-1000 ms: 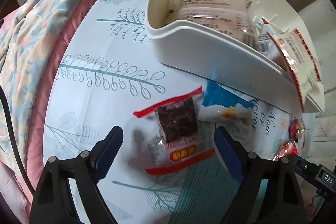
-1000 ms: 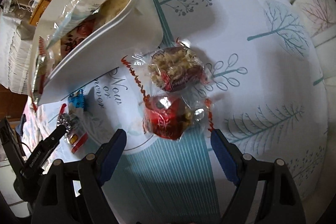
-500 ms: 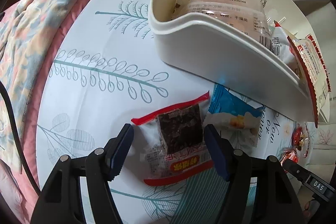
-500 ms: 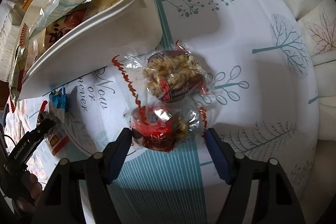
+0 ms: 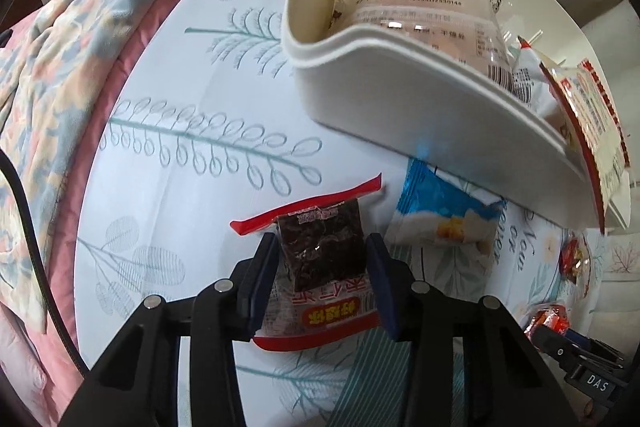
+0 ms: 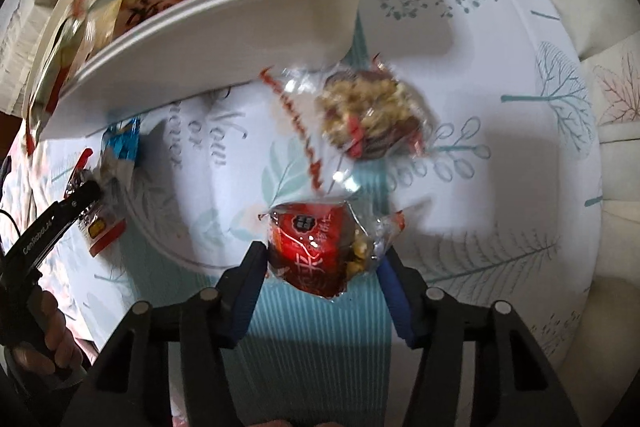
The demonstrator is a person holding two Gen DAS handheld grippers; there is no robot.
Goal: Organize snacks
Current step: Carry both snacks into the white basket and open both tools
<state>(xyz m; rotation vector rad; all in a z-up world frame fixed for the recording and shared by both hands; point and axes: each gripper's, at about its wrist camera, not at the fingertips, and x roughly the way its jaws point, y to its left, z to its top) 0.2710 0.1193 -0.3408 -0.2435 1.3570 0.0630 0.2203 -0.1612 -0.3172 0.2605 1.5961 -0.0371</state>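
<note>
Several packets crowd white bin [image 5: 400,99], left tongs [image 5: 322,263] clamping dark-cake packet [image 5: 320,251], right tongs [image 6: 324,267] closing around red packet [image 6: 316,251].

Lighting: soft daylight, my tongs' shadows faint. Right view motion-blurred; both fisheye-bent, dark-cornered; glare on wrappers.

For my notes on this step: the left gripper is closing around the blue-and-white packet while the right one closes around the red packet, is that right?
Not quite: the left gripper has been closing around the dark snack in the red-edged wrapper; the blue-and-white packet lies beside it, as the left wrist view shows. The rest holds.
</note>
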